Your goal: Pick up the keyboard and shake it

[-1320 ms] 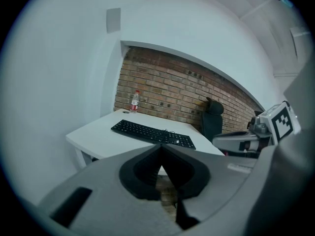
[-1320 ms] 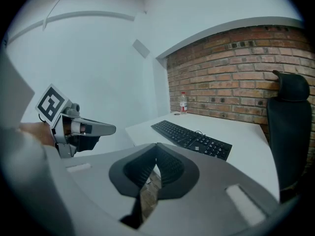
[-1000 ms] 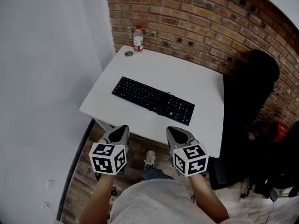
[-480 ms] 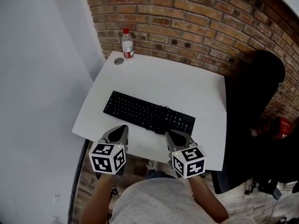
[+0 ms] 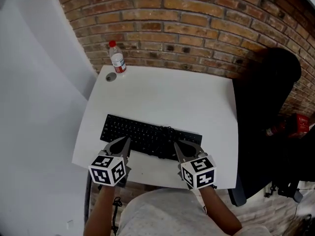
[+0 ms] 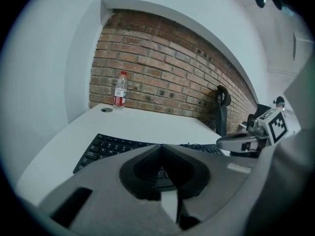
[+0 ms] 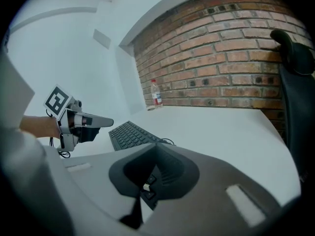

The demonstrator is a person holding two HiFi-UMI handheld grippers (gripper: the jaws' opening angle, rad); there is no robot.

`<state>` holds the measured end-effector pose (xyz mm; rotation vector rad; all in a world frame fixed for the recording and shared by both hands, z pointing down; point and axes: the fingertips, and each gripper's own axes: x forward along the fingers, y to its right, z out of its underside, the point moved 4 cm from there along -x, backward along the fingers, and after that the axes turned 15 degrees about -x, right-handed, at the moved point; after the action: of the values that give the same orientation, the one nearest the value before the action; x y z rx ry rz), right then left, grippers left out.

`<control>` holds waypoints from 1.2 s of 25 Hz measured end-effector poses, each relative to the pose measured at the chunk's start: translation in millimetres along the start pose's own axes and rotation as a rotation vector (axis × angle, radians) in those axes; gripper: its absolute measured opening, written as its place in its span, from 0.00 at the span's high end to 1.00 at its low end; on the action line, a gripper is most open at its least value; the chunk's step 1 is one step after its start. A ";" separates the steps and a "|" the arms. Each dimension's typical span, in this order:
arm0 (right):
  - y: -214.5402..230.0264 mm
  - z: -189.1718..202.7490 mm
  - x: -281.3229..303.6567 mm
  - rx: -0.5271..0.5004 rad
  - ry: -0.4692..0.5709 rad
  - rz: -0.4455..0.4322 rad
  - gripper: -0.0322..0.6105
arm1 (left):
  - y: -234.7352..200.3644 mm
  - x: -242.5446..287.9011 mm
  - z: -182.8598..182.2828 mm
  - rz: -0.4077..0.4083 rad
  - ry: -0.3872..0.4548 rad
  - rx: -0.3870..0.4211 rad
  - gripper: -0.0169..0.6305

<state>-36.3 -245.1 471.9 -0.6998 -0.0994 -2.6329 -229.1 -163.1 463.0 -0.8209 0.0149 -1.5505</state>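
A black keyboard (image 5: 147,134) lies slanted on the white table (image 5: 172,97), near its front edge. My left gripper (image 5: 127,140) hovers shut over the keyboard's front left part, with nothing between its jaws. My right gripper (image 5: 176,145) is shut and empty too, its tips over the keyboard's front right part. In the left gripper view the keyboard (image 6: 113,146) stretches just beyond the closed tips of the left gripper (image 6: 161,146). In the right gripper view the keyboard (image 7: 130,133) lies ahead of the right gripper (image 7: 156,146). I cannot tell whether either gripper touches the keys.
A plastic water bottle (image 5: 117,58) with a red label stands at the table's far left corner, beside a small round grommet (image 5: 110,76). A black office chair (image 5: 266,97) stands against the table's right side. A brick wall runs behind; a white wall is to the left.
Both grippers have moved forward from in front of the table to over the keyboard's front edge. The keyboard has not moved; both grippers stay shut.
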 end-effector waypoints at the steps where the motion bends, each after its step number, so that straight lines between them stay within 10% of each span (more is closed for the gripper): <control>1: 4.3 1.9 1.6 0.008 -0.004 0.002 0.93 | -2.0 4.0 -1.8 0.009 -0.005 -0.001 0.98; 30: 47.5 39.4 -19.8 0.246 -0.091 0.281 0.67 | -121.9 35.5 -52.5 0.075 -0.235 0.031 0.50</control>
<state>16.9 -274.4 494.8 -0.6922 -0.3216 -2.2724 -357.8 -195.6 498.4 -0.9630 -0.1473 -1.3733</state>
